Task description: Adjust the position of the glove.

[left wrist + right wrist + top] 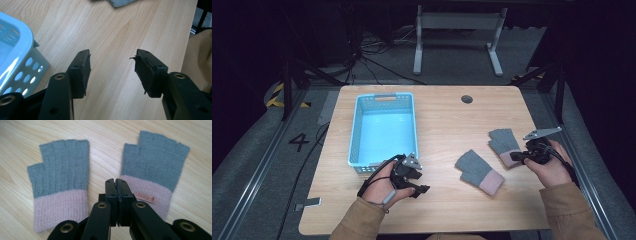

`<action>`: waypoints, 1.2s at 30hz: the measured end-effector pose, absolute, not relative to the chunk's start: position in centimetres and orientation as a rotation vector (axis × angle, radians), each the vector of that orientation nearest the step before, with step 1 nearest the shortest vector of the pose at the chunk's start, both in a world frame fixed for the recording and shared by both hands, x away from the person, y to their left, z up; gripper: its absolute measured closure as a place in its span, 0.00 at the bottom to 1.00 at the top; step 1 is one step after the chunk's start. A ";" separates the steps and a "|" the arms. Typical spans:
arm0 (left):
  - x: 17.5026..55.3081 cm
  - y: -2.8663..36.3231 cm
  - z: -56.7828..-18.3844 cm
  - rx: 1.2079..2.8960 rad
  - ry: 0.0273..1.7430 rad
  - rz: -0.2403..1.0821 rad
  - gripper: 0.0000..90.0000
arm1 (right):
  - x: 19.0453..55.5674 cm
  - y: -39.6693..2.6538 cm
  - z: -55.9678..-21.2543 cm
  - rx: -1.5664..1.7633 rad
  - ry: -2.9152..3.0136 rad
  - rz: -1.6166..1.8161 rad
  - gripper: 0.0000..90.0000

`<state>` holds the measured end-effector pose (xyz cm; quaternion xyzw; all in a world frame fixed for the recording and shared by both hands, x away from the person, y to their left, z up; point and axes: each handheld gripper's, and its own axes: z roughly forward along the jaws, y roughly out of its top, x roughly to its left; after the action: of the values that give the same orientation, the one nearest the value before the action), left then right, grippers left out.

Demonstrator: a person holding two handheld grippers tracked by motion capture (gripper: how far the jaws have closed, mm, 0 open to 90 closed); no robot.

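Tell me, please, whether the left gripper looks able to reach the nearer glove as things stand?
Probably yes: the left gripper stands open beside the basket, and bare table lies between it and the glove.

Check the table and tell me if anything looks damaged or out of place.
One thing: on the left hand-held gripper, the pad on the right-hand jaw is frayed and peeling at its edge. The two gloves lie flat; the blue basket sits upright.
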<state>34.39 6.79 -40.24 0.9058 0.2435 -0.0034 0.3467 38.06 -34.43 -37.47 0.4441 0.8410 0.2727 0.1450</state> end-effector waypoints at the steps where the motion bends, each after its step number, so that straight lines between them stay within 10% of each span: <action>1: 34.4 6.8 -40.2 2.347 0.633 -0.004 0.53 | 38.0 -34.3 -37.5 1.280 2.427 0.800 1.00; 36: 33.5 6.4 -40.0 2.409 0.556 -0.046 0.49 | 40.5 -24.0 -39.3 1.042 2.667 0.861 1.00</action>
<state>33.48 6.36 -39.97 0.9202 0.2124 -0.0176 0.3283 40.53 -23.96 -39.32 0.3475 0.8895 0.2870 0.0757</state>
